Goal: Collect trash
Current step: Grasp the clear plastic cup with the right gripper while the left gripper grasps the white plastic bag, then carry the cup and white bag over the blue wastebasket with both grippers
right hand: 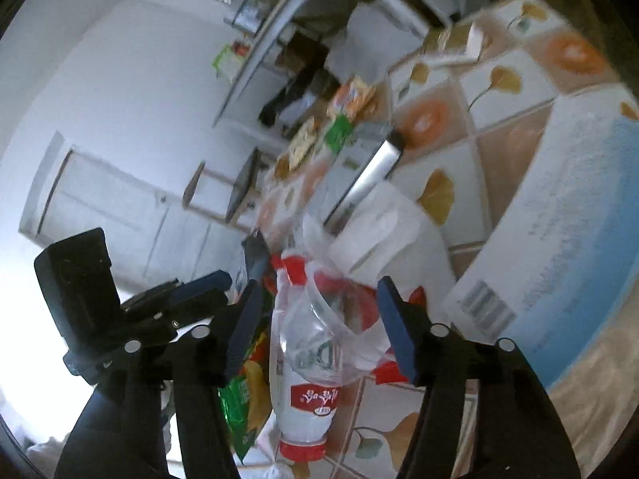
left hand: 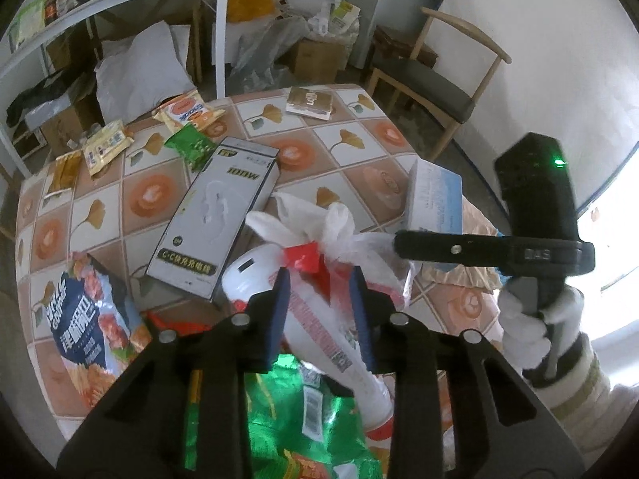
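A clear plastic bag of trash lies on the tiled table [left hand: 331, 147]; its knotted white top [left hand: 319, 223] stands up. Inside show a white bottle with a red label [left hand: 319, 319], green snack wrappers [left hand: 295, 411] and a red scrap [left hand: 303, 257]. My left gripper [left hand: 321, 311] is open, its blue pads on either side of the bottle, near it. My right gripper [right hand: 323, 319] is open around the same bag and bottle [right hand: 307, 383]. The right gripper's side [left hand: 491, 251] shows at the right of the left wrist view.
On the table lie a grey charger box [left hand: 215, 215], a blue snack bag [left hand: 88, 319], a white-blue carton [left hand: 435, 195], a gold box [left hand: 309, 101] and several small wrappers [left hand: 187, 109]. A chair [left hand: 427, 84] and cluttered shelves [left hand: 120, 4] stand behind.
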Demonstrator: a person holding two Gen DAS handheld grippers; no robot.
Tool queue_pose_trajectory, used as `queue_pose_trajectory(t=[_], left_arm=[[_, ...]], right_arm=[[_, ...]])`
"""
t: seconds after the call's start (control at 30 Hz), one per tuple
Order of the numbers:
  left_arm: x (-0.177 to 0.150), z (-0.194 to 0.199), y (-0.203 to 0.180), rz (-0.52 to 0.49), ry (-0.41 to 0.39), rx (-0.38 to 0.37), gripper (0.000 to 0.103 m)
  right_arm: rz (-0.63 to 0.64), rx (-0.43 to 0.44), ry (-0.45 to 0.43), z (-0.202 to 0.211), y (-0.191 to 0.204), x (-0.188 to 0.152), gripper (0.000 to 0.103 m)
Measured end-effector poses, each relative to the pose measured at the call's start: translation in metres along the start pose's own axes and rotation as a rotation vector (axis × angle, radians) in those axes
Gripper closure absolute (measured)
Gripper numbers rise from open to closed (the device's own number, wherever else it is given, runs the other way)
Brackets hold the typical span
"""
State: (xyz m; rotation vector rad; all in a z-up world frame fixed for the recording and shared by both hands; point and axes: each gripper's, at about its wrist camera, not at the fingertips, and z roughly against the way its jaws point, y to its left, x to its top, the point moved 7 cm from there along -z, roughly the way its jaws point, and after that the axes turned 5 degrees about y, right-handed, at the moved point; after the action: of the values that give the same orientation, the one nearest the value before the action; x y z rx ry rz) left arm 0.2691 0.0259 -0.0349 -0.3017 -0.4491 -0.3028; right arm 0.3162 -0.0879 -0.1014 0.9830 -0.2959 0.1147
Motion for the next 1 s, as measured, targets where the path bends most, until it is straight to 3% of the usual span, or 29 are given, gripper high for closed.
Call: queue_pose_trajectory(t=[0.2,0.27,0.5,0.67,0.83,0.87,0.9,1.0], left_arm=[[-0.004,-0.001,0.009,0.026,-0.003,-0.038,0.08],[-0.005,-0.002,0.009,0.03,-0.005,-0.046,0.081],[-0.003,-0.003,0.013,0.044,-0.014,-0.063,0.081],[0.002,-0.004,0.012,0.048,-0.014,-0.079,0.081],[0.016,-0.012,0.001,0.012,0.005,-0.083,0.08],[0.021,-0.015,-0.005,-0.006,0.015,-0.08,0.076],[0.026,-0.019,-0.01,-0.023,0.026,-0.077,0.065],[0.039,-0.034,-0.022,-0.072,0.066,-0.063,0.058]], right_arm=[[0.003,0.065,0.091,-0.01,-0.001,-0.008,0.075],[-0.01,0.113,0.117,-0.011,0.0,-0.012,0.093],[-0.043,0.26,0.146,-0.005,0.014,-0.023,0.095],[-0.04,0.303,0.137,0.008,0.021,-0.035,0.095],[0.006,0.262,0.104,0.028,0.028,-0.055,0.095],[0.015,0.248,0.095,0.033,0.029,-0.06,0.095],[0.027,0.216,0.079,0.039,0.029,-0.064,0.095],[0.048,0.146,0.04,0.054,0.029,-0.074,0.095]])
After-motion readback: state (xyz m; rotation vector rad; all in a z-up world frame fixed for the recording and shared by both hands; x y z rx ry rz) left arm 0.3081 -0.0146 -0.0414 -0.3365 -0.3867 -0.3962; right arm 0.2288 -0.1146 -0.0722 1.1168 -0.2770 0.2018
